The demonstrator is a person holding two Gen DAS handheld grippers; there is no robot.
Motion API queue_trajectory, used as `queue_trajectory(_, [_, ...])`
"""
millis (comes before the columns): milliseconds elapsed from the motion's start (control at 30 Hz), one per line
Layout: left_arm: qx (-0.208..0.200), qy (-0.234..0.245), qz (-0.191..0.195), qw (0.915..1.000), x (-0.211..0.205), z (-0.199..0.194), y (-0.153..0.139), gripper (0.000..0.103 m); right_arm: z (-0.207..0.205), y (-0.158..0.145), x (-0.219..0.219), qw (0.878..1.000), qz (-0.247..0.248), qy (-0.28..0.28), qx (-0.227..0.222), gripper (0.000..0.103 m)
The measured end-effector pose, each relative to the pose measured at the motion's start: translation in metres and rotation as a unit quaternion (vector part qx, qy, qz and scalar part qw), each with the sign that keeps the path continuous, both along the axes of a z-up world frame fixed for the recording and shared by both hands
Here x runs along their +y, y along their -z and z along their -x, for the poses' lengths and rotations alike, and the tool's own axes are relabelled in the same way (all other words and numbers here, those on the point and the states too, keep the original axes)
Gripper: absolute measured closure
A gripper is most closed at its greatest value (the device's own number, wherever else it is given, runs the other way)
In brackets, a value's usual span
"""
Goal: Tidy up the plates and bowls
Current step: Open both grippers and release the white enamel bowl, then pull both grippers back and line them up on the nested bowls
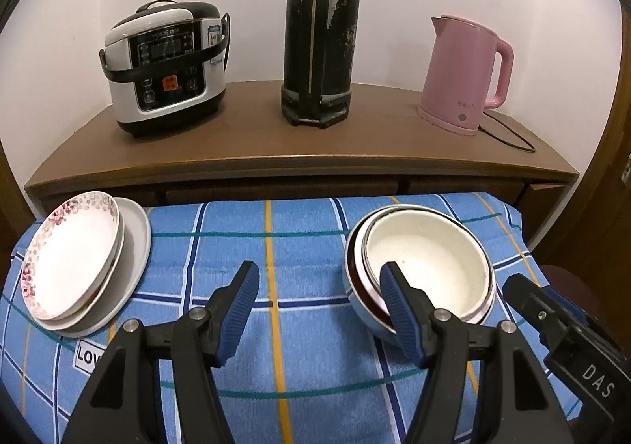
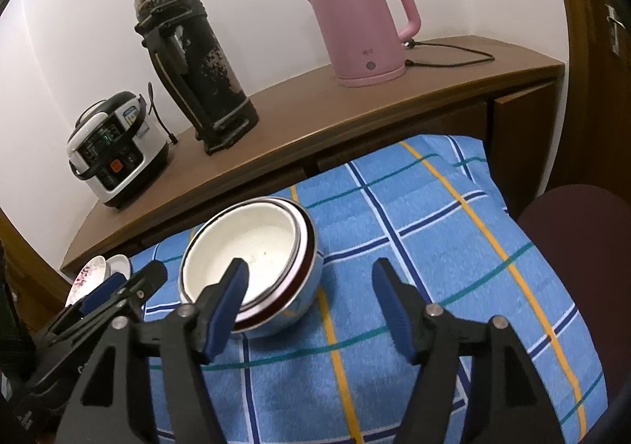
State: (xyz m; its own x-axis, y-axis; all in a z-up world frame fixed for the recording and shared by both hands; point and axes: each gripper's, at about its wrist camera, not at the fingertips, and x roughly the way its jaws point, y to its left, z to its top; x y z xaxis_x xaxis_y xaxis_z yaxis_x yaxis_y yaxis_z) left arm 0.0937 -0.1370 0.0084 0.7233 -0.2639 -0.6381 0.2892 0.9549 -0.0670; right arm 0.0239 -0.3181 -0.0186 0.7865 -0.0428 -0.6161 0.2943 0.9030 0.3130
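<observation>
Readable text: three spots, rest illegible.
Rice cooker [image 1: 165, 69]: brand above the display reads roughly "YDICE", followed by small characters I can't make out; display digits too blurred to read. Checked cloth [image 1: 299, 247]: white sewn label [image 1: 87, 357] near the front left shows "LOV", remainder cut off by the left gripper [image 1: 317, 286]. Right gripper [image 1: 552, 329] body, seen from the left wrist view: white "DAS" on black. Pink kettle [image 2: 361, 20]: small mark and round badge low on the body, unreadable in both views.
</observation>
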Motion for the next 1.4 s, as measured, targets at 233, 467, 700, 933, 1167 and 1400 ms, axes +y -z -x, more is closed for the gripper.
queue_trajectory(233, [0.004,0.001,-0.002,1.0,0.002,0.006,0.003,0.037,0.01,0.005,0.0,1.0,-0.006,0.001,-0.002,0.035])
queue_trajectory(467, [0.001,0.002,-0.015,0.9999,0.002,0.013,0.007,0.037,0.02,0.006,0.005,1.0,-0.004,-0.002,-0.01,0.035])
queue_trajectory(700, [-0.016,0.006,-0.029,0.9994,0.002,0.027,0.006,0.037,0.035,0.007,0.007,1.0,-0.002,0.003,-0.019,0.033])
queue_trajectory(933, [-0.038,0.009,-0.056,0.9977,-0.001,0.042,0.008,0.037,0.046,0.008,0.013,1.0,0.003,-0.005,-0.023,0.032])
queue_trajectory(1167, [-0.064,0.009,-0.076,0.995,-0.001,0.051,0.004,0.037,0.056,0.008,0.018,1.0,0.009,-0.009,-0.027,0.03])
queue_trajectory(1400, [-0.062,0.018,-0.079,0.9948,-0.002,0.056,0.008,0.037,0.063,0.008,0.018,1.0,0.01,-0.009,-0.025,0.03])
